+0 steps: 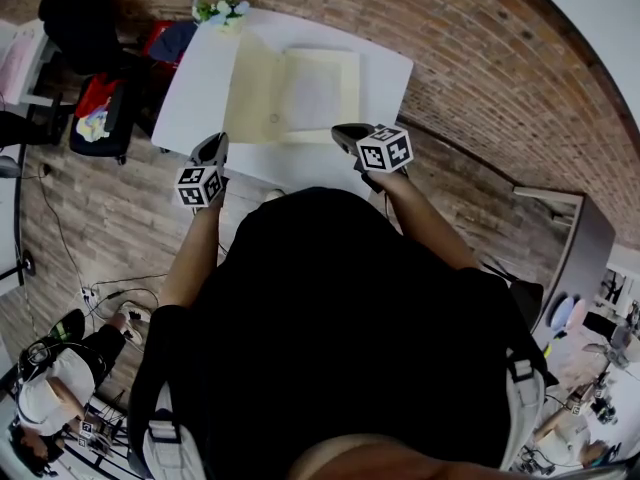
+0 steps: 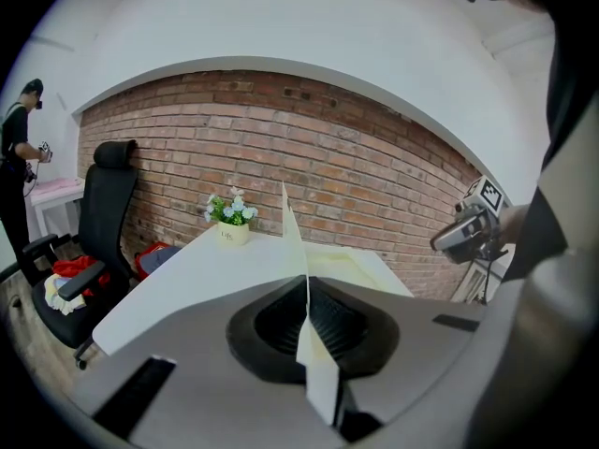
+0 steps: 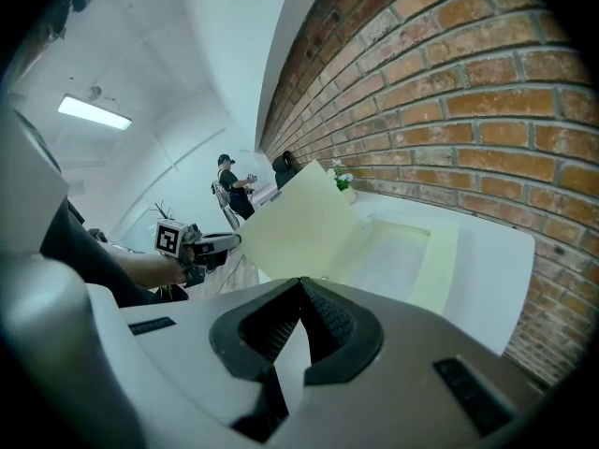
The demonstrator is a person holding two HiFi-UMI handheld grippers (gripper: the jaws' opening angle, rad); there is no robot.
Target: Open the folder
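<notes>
On the middle of the white table (image 1: 190, 98), a pale yellow folder (image 1: 300, 93), its back part flat on the tabletop with a lighter sheet inside. Its front cover (image 2: 290, 227) lifted off the table at a slant, seen edge-on in the left gripper view. Just over the table's near edge, the left gripper (image 1: 217, 148), jaws closed on the lower edge of this cover, the thin board pinched between the ribbed pads. Also at the table's near edge, by the folder's other near corner, the right gripper (image 1: 345, 134), jaws closed together at the tips. Lower down between them a pale sliver, not possible to say of what. At the table's far corner, apart from the folder, a small pot of white flowers (image 1: 220, 10). Behind the table's far side, a red brick wall (image 1: 480, 58). Beside the table, a black office chair (image 1: 80, 18) with coloured cloth on the seat. Under the table, a wooden floor (image 1: 110, 218). Well away from the table, past the chair, another person (image 3: 231, 178), standing.
</notes>
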